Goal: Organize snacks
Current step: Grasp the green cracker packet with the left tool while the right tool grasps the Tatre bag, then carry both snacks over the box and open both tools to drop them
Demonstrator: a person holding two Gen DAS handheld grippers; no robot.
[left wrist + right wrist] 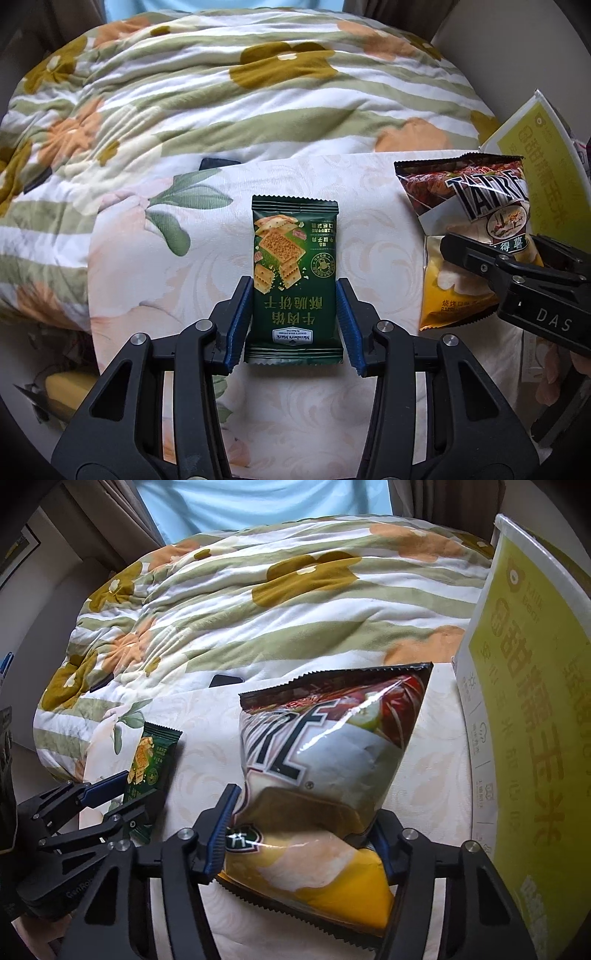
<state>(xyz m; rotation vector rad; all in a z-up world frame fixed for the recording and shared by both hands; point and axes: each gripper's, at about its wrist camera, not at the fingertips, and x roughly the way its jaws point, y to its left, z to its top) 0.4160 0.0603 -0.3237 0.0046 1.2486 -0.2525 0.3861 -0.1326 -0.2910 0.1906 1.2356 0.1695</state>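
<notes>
Snacks lay on a pale floral cloth point(369, 206) spread over a flowered quilt point(207, 92). Left gripper point(293, 325) was clamped on the green cracker packet point(294, 266), blue pads pressing both long edges. Right gripper point(303, 834) was closed on the chip bag point(325, 775), which was pinched inward at its lower half (foil visibly creased). Yellow box point(524, 709) stood just right of the bag.

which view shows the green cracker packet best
The left wrist view: the green cracker packet lies centred and whole, its front print readable, between the left gripper pads. The right wrist view shows it only at the left edge, foreshortened and partly behind that gripper.
</notes>
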